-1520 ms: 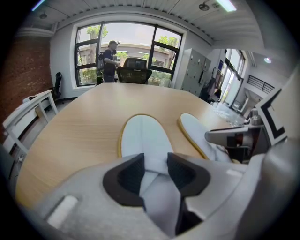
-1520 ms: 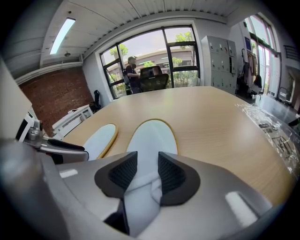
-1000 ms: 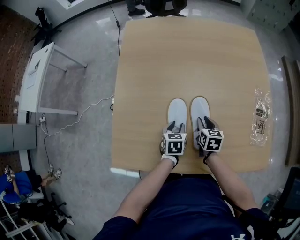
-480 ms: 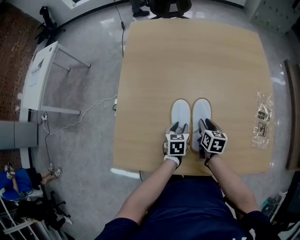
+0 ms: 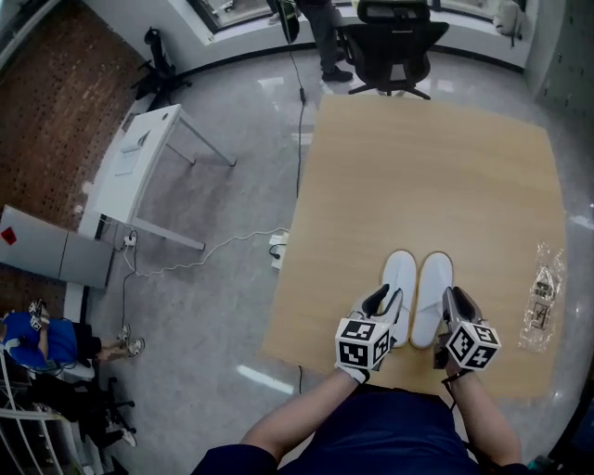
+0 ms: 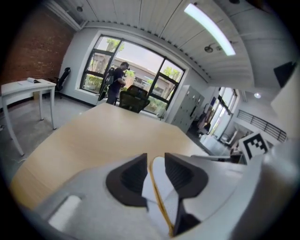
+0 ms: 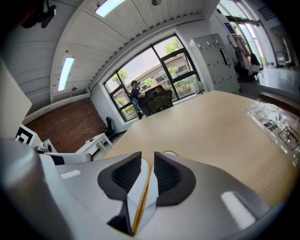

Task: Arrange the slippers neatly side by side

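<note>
Two white slippers lie side by side, toes away from me, near the front edge of the wooden table. My left gripper sits at the heel of the left slipper. In the left gripper view the closing jaws have the heel's yellow-edged sole pinched between the dark pads. My right gripper is at the heel of the right slipper. Its jaws are closing too, with that slipper's heel filling the gap between the pads.
A clear plastic bag lies at the table's right edge. A black office chair stands beyond the far edge, with a person by the windows. A white desk and a floor cable are to the left.
The head view has swung, so the table now sits lower right. Both grippers stay at the slipper heels, and the slippers keep their side-by-side place.
</note>
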The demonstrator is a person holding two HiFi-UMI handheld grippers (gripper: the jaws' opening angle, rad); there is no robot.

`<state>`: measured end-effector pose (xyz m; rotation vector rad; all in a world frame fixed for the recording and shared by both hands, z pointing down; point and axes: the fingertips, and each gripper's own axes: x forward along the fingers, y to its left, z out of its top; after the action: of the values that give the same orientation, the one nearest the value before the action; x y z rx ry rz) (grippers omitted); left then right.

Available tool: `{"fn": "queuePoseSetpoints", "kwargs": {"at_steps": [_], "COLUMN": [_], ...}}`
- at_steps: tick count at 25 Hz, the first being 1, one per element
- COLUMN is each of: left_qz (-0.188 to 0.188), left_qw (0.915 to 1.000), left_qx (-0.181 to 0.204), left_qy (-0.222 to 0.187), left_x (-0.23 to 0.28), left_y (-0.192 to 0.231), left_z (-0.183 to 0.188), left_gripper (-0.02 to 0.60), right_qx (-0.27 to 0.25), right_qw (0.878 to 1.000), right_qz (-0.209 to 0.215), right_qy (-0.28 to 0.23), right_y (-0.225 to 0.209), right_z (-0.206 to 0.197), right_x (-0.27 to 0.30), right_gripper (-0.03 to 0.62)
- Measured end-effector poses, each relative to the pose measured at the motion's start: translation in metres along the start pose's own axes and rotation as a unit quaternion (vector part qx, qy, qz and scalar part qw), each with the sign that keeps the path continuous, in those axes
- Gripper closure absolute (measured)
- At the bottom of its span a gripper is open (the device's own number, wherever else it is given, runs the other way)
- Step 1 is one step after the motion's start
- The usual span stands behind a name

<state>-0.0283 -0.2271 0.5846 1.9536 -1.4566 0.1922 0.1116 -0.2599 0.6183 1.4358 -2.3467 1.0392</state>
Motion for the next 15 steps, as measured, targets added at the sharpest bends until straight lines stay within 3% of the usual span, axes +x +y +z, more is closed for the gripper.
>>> {"fn": "queuePoseSetpoints", "kwargs": {"at_steps": [4,7,10,12,15], "left_qz": [-0.065,-0.104,-0.131,-0.142,-0.145], "left_qw": [0.9947,0.9885,0.9824,0.9781,0.9724], "left_qx": [0.027,0.017,0.017,0.034,0.092], "left_qy": [-0.074,-0.109,-0.132,-0.148,-0.158], "left_x": [-0.042,-0.059,-0.072,-0.077,-0.086], "left_y": [-0.044,-0.066,-0.075,-0.089,-0.105], "left_z": [0.061,0.082,0.102,0.118,0.133], "left_gripper": [0.493,0.524,0.541,0.543,0.543], "right_qx": [0.001,-0.041,-0.095,-0.112,-0.135], "right_qw": [0.998,0.989,0.974,0.968,0.963], "right_qz": [0.047,0.092,0.118,0.121,0.125], "right_qy": [-0.053,-0.112,-0.17,-0.188,-0.197], "right_y": [0.031,0.066,0.107,0.121,0.14], "right_z": [0.049,0.084,0.114,0.13,0.139], "right_x": [-0.03,-0.048,-0.06,-0.071,-0.086], "right_gripper": [0.519,0.577,0.583,0.583,0.583]}}
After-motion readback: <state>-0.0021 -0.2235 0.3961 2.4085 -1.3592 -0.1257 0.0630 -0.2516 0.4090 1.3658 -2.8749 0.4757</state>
